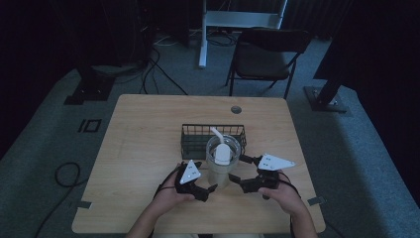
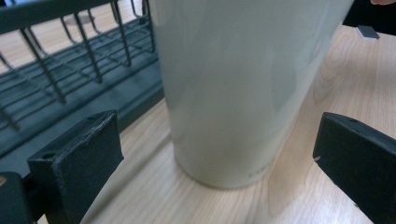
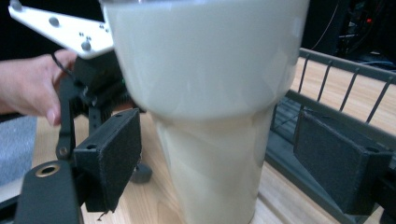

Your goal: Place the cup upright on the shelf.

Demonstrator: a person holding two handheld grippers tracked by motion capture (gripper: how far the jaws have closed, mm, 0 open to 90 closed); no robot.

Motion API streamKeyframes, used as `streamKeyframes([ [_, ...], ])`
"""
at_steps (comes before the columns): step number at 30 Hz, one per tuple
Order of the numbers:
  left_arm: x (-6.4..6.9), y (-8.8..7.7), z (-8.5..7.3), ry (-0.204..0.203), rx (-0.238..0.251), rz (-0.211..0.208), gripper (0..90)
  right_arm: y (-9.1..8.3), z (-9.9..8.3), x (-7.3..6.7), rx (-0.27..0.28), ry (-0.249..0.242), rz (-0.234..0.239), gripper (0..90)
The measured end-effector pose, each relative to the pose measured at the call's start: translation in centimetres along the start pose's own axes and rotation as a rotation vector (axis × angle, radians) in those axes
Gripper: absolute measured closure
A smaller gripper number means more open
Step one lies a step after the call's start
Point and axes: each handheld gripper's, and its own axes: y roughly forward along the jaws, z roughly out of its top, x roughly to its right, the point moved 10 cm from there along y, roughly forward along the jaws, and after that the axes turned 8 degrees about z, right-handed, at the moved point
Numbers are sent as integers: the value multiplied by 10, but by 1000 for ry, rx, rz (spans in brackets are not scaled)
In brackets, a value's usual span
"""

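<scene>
Upright cream tumbler (image 1: 224, 166) beside wire basket (image 1: 198, 140)

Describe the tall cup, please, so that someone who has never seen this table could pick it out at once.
On the wooden table, find the dark wire basket near the middle. The cream tumbler stands upright just in front of it, on the person's side, between the left gripper and right gripper. It is the one pale, tapered vessel there, with a clear lid and a white straw.

Beyond the grippers, a black folding chair (image 1: 267, 57) stands on dim grey-green carpet (image 1: 44, 144), a white metal frame (image 1: 237, 22) behind it.
</scene>
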Motion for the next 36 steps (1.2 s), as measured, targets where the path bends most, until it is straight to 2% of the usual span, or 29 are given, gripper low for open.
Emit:
streamKeyframes([
  [4, 3, 6, 10, -5, 29, -8, 50, 1, 3, -1, 1, -9, 11, 138],
  [5, 3, 8, 13, -3, 37, -4, 56, 3, 3, -2, -8, -32, 22, 137],
  [11, 6, 15, 14, 15, 32, -11, 68, 11, -2, -1, -24, -25, 37, 134],
  [16, 10, 19, 17, 13, 62, -23, 113, 21, -5, 1, -37, -54, 50, 136],
  [26, 9, 24, 16, 27, 105, -48, 111, 37, -11, 4, -43, -43, 56, 100],
  [31, 9, 25, 17, 31, 121, -61, 110, 45, -9, 5, -46, -90, 50, 87],
  [36, 10, 27, 19, 43, 114, -63, 109, 56, -6, 5, -35, -115, 54, 87],
])
